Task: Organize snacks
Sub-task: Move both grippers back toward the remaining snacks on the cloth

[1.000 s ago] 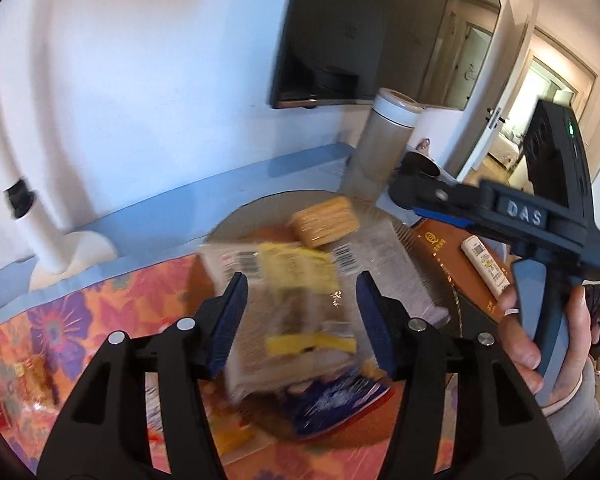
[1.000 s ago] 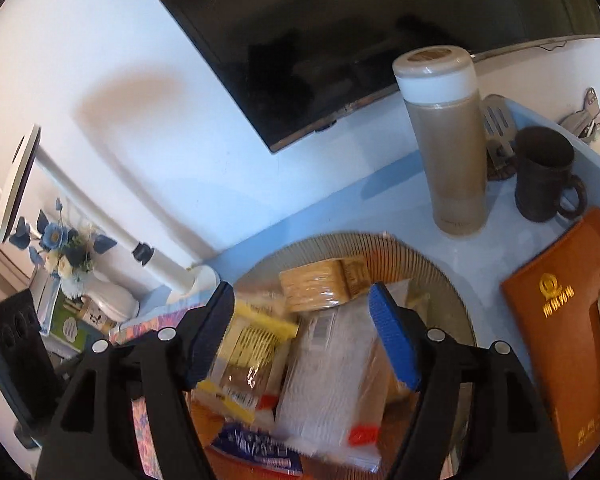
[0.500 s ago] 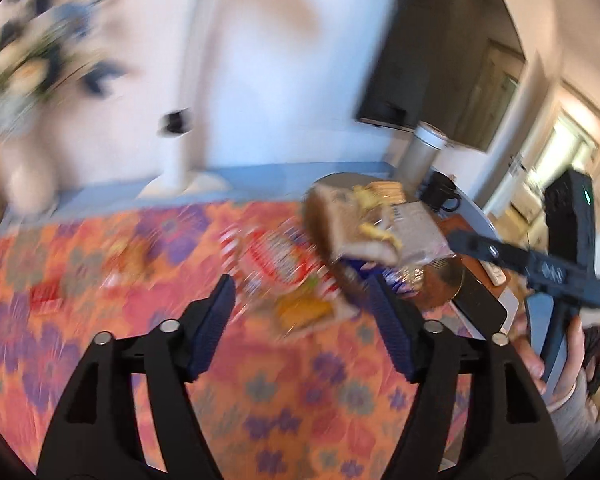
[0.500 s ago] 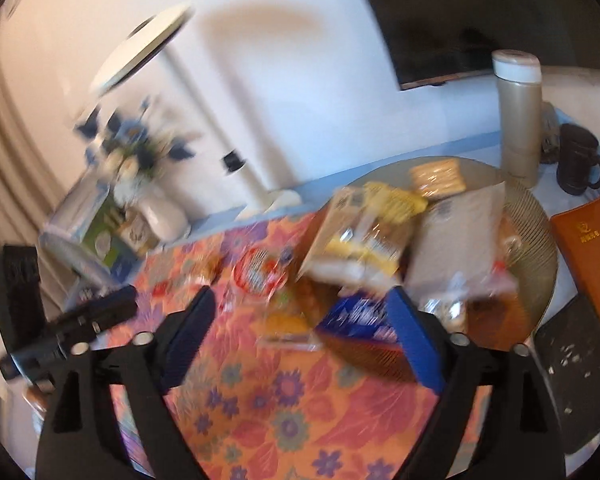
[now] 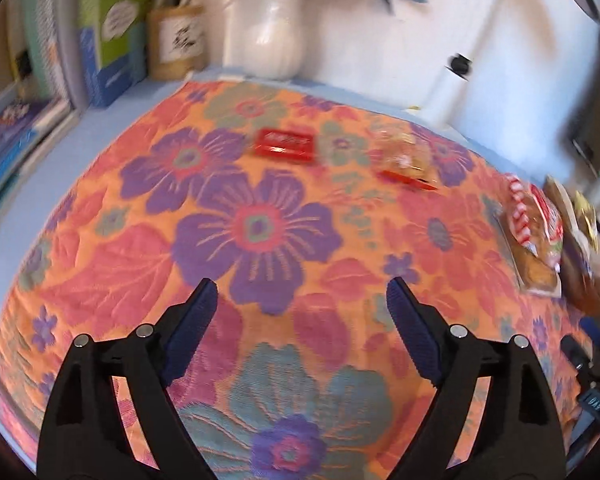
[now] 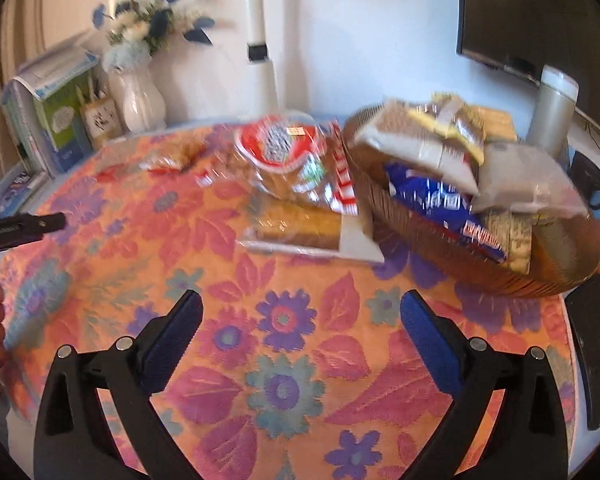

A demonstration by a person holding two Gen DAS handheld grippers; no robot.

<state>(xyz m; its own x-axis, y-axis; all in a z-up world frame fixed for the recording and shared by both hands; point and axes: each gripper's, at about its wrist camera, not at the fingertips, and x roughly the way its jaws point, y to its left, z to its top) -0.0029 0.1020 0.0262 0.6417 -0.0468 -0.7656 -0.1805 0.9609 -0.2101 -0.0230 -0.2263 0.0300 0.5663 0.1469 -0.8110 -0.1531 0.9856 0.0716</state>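
Left gripper (image 5: 300, 300) spread, empty. Red flat packet (image 5: 285, 145) located at 12 o'clock, long axis crosswise. Right gripper (image 6: 302, 320) spread, empty, farther.

The left wrist view looks down from close above the orange floral tablecloth (image 5: 260, 220) on the table, facing the white ceramic vase (image 5: 274, 40) at the back wall. The right wrist view sits a little higher and further back, facing the amber ribbed bowl (image 6: 500, 276) heaped with snacks. Both share the cloth, the vase (image 6: 138, 98) and the red-and-white bread bag (image 5: 534, 220) (image 6: 292, 160).
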